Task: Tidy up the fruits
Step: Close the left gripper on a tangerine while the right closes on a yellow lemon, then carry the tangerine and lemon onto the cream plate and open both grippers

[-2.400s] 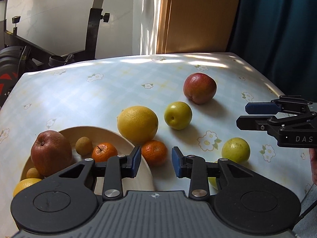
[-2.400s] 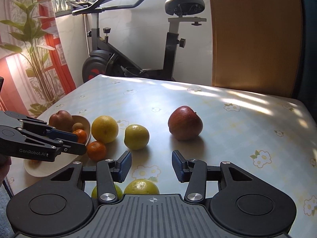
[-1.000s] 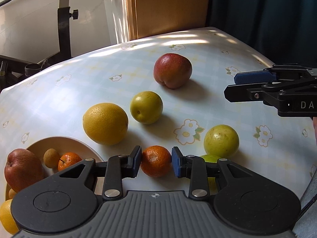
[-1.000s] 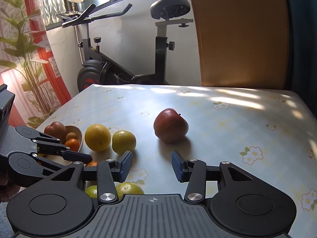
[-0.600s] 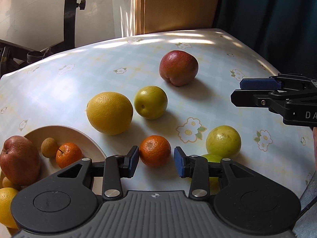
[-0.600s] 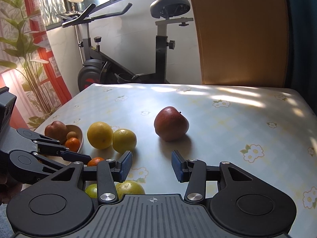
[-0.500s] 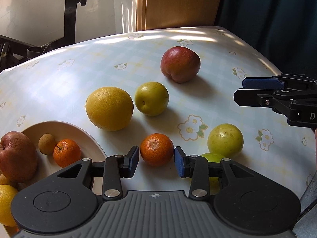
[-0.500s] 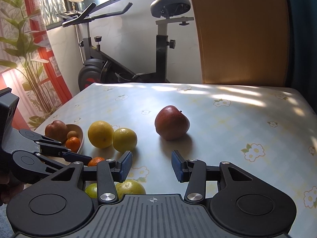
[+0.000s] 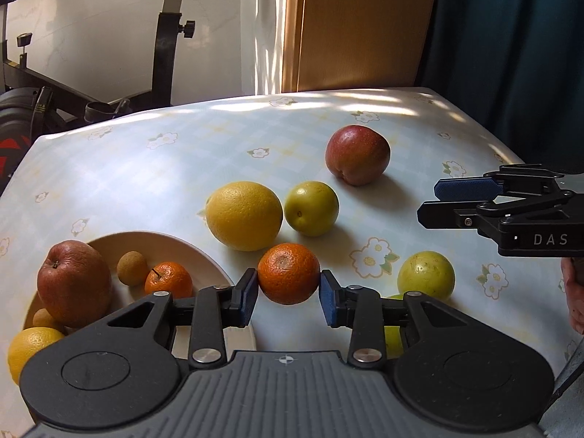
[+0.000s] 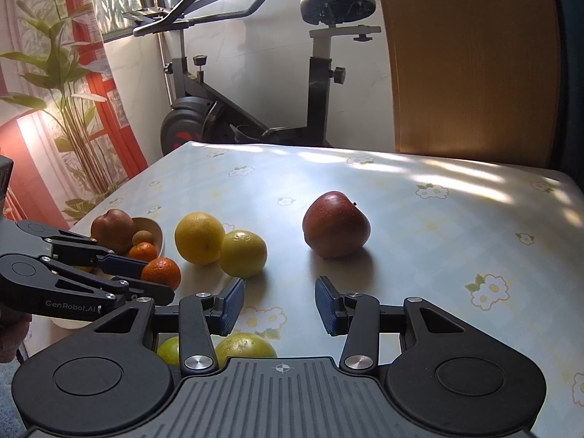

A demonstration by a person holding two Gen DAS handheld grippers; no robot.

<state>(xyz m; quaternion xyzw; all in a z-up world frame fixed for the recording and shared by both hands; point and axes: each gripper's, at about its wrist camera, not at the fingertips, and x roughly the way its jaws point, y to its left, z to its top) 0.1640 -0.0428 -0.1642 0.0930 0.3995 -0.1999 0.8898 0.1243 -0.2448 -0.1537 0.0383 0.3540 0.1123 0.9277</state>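
My left gripper (image 9: pixel 288 294) is shut on a small tangerine (image 9: pixel 288 273) and holds it just above the table, next to the cream bowl (image 9: pixel 204 266); the tangerine also shows in the right wrist view (image 10: pixel 161 273). The bowl holds a red apple (image 9: pixel 73 283), another tangerine (image 9: pixel 168 284), a small brown fruit (image 9: pixel 132 262) and a yellow citrus (image 9: pixel 31 350). On the table lie a large yellow orange (image 9: pixel 244 215), a green-yellow fruit (image 9: pixel 311 208), a red apple (image 9: pixel 357 155) and a green fruit (image 9: pixel 426 275). My right gripper (image 10: pixel 279 306) is open and empty above the table.
The table wears a flowered cloth (image 9: pixel 146 168). An exercise bike (image 10: pixel 255 84) stands behind it, with a plant (image 10: pixel 62 84) at the left, a wooden panel (image 9: pixel 357 25) and a dark curtain (image 9: pixel 511 36). The table's right edge (image 9: pixel 511 153) is near the right gripper.
My left gripper has closed onto the tangerine and lifted it slightly. The left wrist view has swung back towards the bowl. The right gripper has hardly moved.
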